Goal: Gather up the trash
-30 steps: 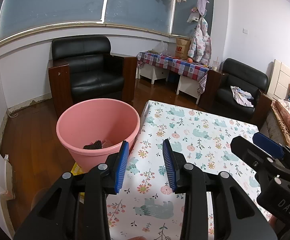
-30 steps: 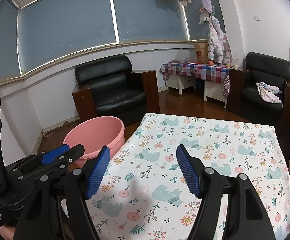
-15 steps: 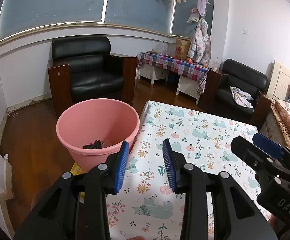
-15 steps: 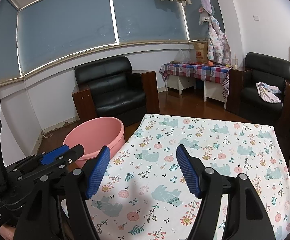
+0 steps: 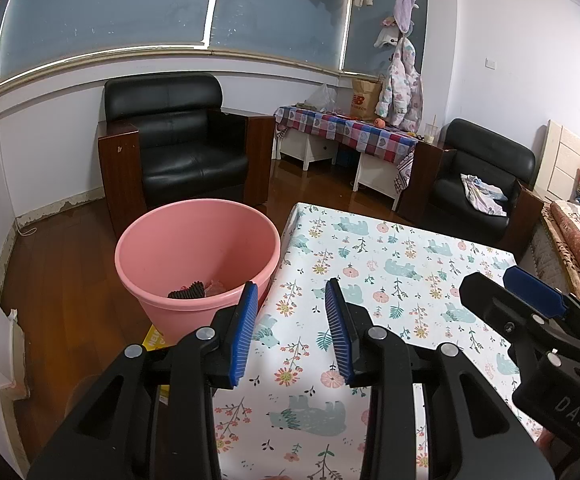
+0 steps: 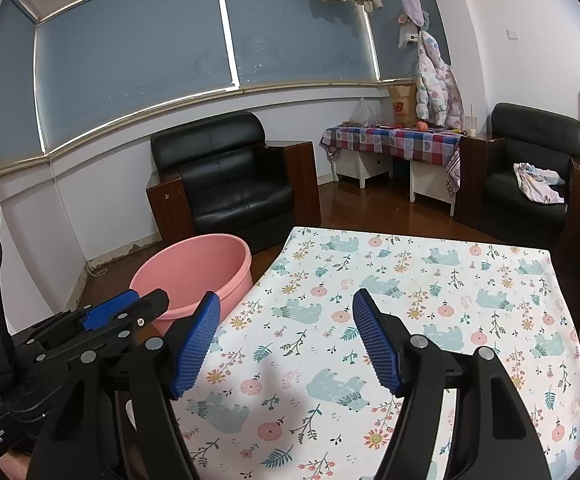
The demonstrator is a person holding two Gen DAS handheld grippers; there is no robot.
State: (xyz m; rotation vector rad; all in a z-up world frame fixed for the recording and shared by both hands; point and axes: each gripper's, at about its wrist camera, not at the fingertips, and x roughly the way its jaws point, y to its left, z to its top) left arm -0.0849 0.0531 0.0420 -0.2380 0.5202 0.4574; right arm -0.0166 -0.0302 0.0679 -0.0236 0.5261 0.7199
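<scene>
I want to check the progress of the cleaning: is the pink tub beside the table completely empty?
No, the left wrist view shows a dark ribbed item and some crumpled scraps lying inside the pink tub.

ahead of me a wide window (image 6: pixel 138 68) with grey-blue blinds pulled down curves along a pale lilac wall (image 6: pixel 102 200), and under it a black leather armchair (image 5: pixel 178 148) with dark wood sides stands on the glossy brown wood floor (image 5: pixel 62 264). to the right a low side table under a checked cloth (image 6: pixel 393 140) sits beside a second black armchair (image 6: pixel 529 168) with a crumpled cloth on its seat. clothes (image 6: pixel 435 80) hang in the corner above, and my desk (image 6: pixel 409 280) wears a floral bear-print cover.
</scene>
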